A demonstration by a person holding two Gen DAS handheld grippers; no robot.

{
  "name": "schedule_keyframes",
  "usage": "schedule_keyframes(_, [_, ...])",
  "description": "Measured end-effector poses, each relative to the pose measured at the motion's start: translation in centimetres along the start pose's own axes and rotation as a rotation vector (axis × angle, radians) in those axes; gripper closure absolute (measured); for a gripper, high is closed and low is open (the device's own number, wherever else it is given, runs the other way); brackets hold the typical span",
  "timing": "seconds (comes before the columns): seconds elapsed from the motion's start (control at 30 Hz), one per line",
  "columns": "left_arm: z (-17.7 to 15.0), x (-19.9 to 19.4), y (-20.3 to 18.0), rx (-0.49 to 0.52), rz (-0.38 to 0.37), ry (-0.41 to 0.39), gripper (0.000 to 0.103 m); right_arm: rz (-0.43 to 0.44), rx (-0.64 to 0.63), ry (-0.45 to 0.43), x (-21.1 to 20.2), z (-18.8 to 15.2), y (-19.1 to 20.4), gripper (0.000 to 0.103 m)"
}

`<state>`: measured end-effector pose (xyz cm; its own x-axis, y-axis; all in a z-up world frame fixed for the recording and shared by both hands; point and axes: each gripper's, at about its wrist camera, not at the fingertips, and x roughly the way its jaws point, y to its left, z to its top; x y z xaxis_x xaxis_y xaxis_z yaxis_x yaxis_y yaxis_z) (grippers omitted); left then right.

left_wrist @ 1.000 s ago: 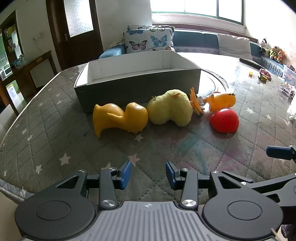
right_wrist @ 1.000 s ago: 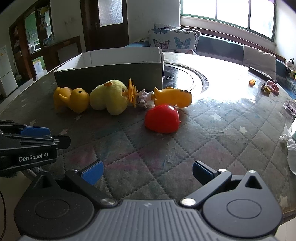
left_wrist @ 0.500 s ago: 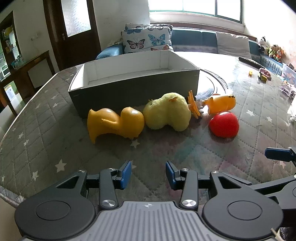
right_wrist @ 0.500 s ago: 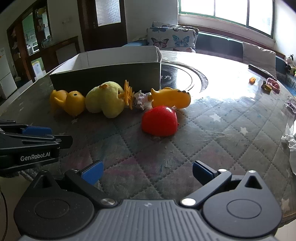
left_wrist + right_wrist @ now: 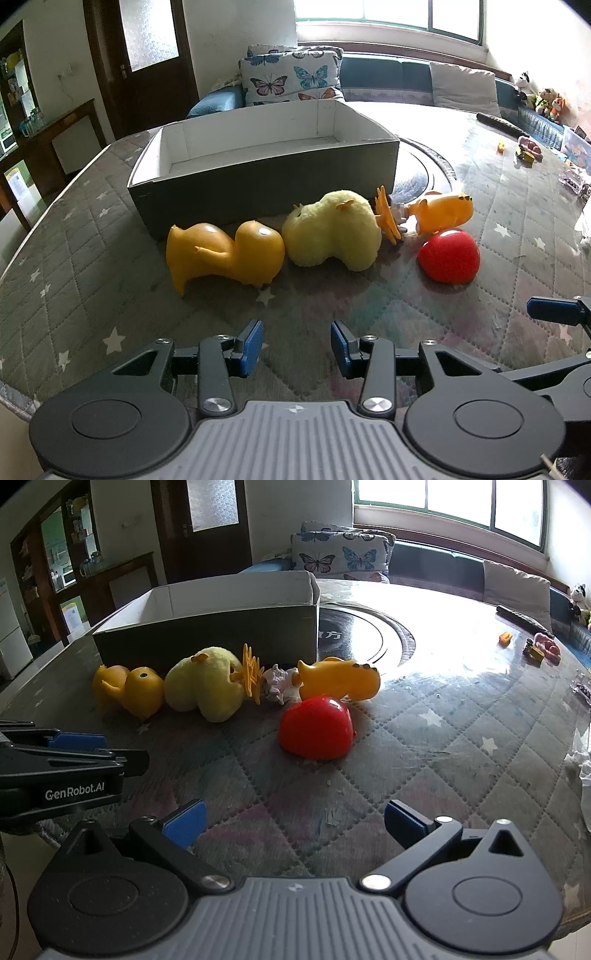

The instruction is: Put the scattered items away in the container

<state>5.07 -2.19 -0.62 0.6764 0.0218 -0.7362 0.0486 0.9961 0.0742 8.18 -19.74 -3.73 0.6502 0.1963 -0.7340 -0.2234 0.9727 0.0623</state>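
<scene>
Box: upper centre of left view, on the bench.
Toys: row just in front of the box; orange duck, plush chick, orange toy, red ball.
Left tool: lower centre, partly open, holding nothing.
Right tool: wide open, holding nothing.
</scene>
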Motion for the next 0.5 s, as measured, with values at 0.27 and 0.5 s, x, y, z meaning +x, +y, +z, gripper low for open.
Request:
schedule_keyframes(0.27, [0.43,0.39,0.02,-0.001,0.0,0.006,0.059,0.0,0.003,0.001,0.2,0.46,-0.01,0.0])
schedule_keyframes(0.5, [0.68,0.75,-0.14,0.003,0.0,0.014,0.06,0.005,0.008,0.006,0.56,0.78,-0.15,0.0])
